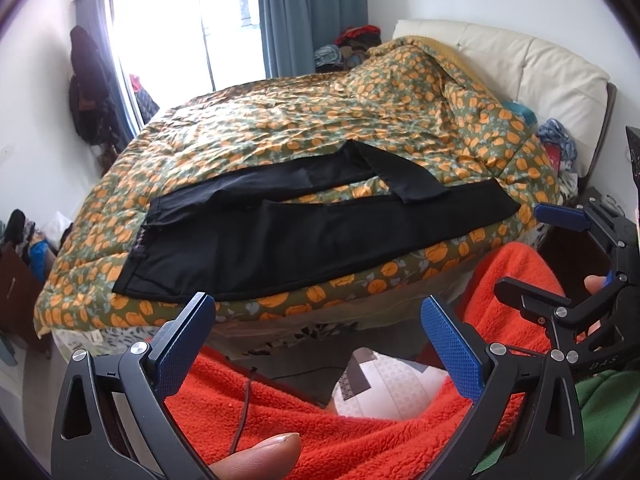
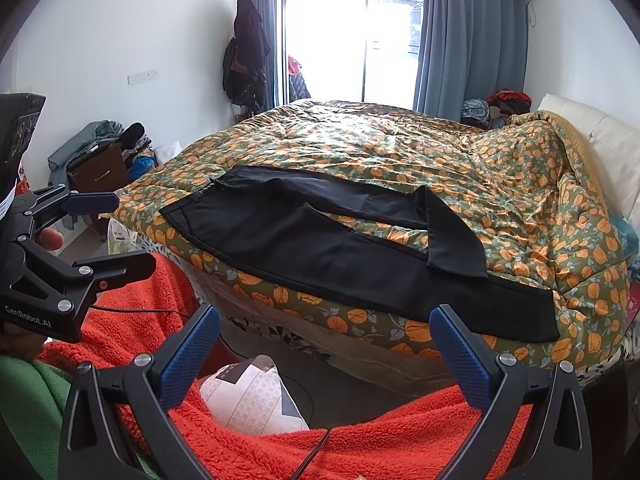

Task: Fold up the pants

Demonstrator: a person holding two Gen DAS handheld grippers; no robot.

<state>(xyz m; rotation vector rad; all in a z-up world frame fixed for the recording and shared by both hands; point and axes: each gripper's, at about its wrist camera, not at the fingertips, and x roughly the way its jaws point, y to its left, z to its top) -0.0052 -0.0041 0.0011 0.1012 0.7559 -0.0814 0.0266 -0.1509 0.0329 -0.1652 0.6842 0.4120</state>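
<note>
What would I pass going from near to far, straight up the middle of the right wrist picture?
The right gripper, open, over an orange fleece blanket → a white patterned cushion → the edge of the orange-flowered quilt → the black pants spread on it → more quilt → the bright window.

Matt, seemingly smooth cloth pants (image 1: 280, 236)

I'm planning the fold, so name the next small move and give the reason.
Probably bring the right gripper forward to the far leg's flipped-back cuff and lay it out straight. Both grippers, the left gripper too, hang open short of the bed, and the black pants lie spread on the quilt with that cuff doubled over.
</note>
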